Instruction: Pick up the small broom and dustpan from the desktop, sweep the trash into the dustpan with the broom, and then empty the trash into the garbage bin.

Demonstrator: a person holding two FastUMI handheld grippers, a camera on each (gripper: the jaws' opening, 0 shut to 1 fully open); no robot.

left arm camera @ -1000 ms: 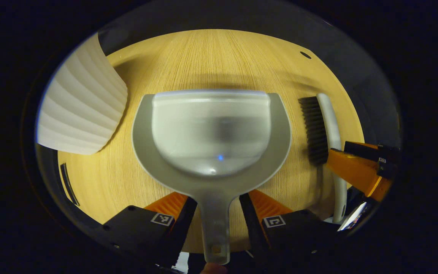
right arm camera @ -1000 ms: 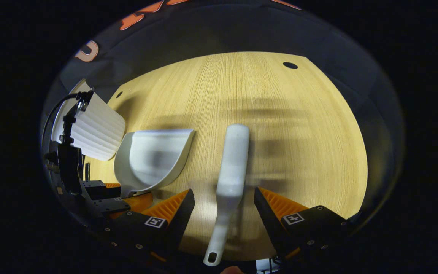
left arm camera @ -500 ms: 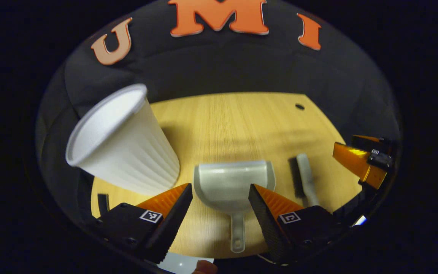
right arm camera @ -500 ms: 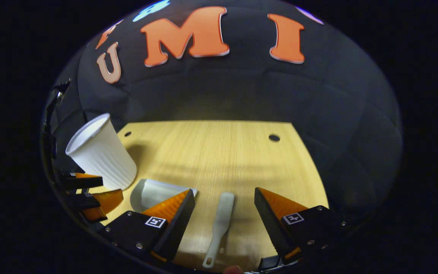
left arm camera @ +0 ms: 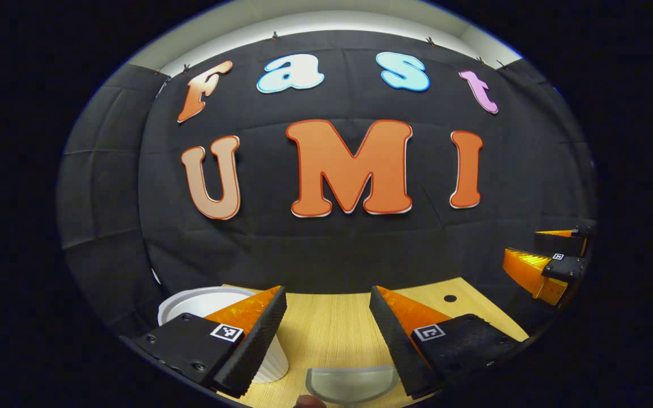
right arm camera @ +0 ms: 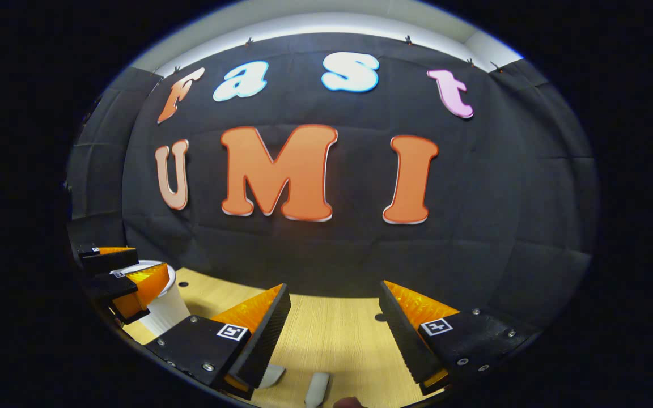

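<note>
The grey dustpan (left arm camera: pixel 352 382) lies on the wooden table (left arm camera: pixel 332 328), low between the fingers of my left gripper (left arm camera: pixel 327 292), which is open and raised well above it. The white back of the small broom (right arm camera: pixel 317 391) lies flat on the table (right arm camera: pixel 332 334), below my open right gripper (right arm camera: pixel 335 288). A corner of the dustpan (right arm camera: pixel 272 374) peeks out beside the right gripper's left finger. The ribbed white cup (left arm camera: pixel 202 300) stands left of the dustpan. Neither gripper holds anything.
The right gripper (left arm camera: pixel 522 243) hovers at the left gripper view's right edge. The left gripper (right arm camera: pixel 151 259) hangs in front of the cup (right arm camera: pixel 162 311). The black cloth wall rises just behind the table. A small hole (left arm camera: pixel 450 298) marks the table's far right.
Both grippers have lifted and tilted up from close over the dustpan and broom, and now face the wall. Both stayed open, and broom and dustpan stayed on the table.
</note>
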